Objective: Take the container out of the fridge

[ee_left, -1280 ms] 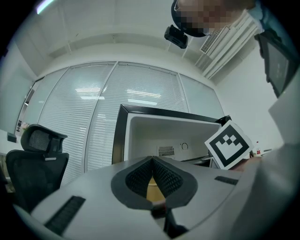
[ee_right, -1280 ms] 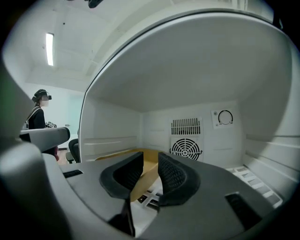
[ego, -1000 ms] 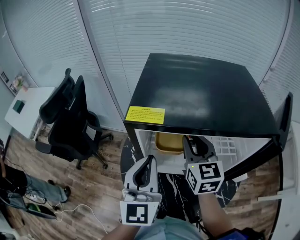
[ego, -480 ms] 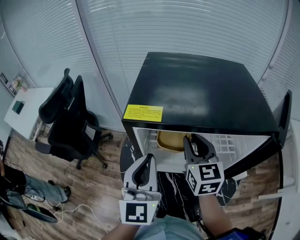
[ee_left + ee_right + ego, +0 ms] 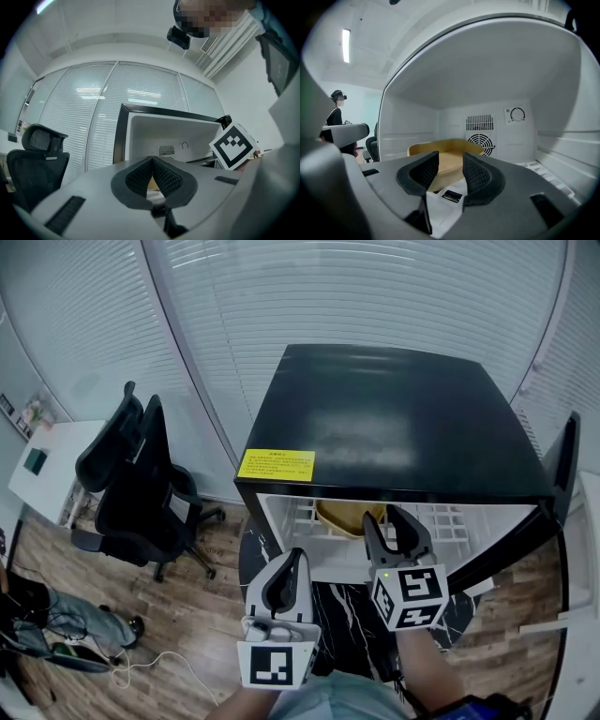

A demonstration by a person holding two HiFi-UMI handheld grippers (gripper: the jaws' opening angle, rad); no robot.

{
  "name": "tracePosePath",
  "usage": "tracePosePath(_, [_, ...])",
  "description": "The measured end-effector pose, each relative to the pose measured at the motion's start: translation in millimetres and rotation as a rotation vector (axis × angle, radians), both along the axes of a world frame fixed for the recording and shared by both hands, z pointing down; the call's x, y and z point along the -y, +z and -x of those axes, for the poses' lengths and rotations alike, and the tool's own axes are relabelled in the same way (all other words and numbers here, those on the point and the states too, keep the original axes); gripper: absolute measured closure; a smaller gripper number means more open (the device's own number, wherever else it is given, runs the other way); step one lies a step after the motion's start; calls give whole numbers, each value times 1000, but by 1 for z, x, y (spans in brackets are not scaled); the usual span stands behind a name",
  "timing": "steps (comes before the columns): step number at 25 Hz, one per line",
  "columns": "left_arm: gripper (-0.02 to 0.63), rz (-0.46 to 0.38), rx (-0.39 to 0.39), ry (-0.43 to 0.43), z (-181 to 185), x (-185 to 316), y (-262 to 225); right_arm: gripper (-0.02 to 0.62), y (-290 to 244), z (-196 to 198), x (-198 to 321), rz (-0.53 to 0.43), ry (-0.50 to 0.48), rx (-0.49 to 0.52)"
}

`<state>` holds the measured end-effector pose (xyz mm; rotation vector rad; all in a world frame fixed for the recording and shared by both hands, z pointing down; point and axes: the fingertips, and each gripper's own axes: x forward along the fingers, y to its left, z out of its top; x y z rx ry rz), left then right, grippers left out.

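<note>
Head view: a black fridge [image 5: 394,418] is seen from above with its door [image 5: 565,460] swung open at the right, and the yellow container [image 5: 339,517] is set inside it, toward the left wall. The right gripper [image 5: 388,519] is held at the fridge mouth, just beside the container, while the left gripper [image 5: 294,557] is kept lower, outside the opening; an office chair [image 5: 131,474] is seen at the left. Left gripper view: the pads are pressed together at their tips, with nothing caught between them. Right gripper view: the jaws have just been opening and are spread; the container's near rim is framed in the gap, untouched by either pad, and a fan grille [image 5: 482,140] is seen on the back wall.
</note>
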<state>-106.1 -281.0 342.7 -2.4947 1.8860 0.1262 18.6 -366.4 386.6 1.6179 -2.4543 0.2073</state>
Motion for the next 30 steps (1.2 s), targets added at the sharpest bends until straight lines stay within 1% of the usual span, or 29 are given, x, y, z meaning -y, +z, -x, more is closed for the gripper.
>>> tracePosePath(2, [592, 0, 2, 2, -1, 0, 0, 406, -1, 0, 0, -3, 0, 1])
tracePosePath(6, [592, 10, 4, 3, -2, 0, 2, 403, -4, 3, -2, -27, -17, 1])
tracePosePath(11, [592, 0, 4, 5, -3, 0, 0, 403, -9, 7, -3, -56, -48, 5])
tracePosePath(17, [592, 3, 1, 6, -3, -1, 0, 399, -4, 1, 3, -10, 0, 4])
tracePosePath(23, [592, -3, 1, 4, -1, 0, -2, 407, 1, 0, 3, 46, -3, 54])
tracePosePath(26, [592, -6, 0, 8, -3, 0, -3, 413, 2, -2, 1, 42, -3, 58])
tracePosePath(30, [592, 2, 6, 13, -4, 0, -1, 416, -3, 2, -3, 2, -32, 61])
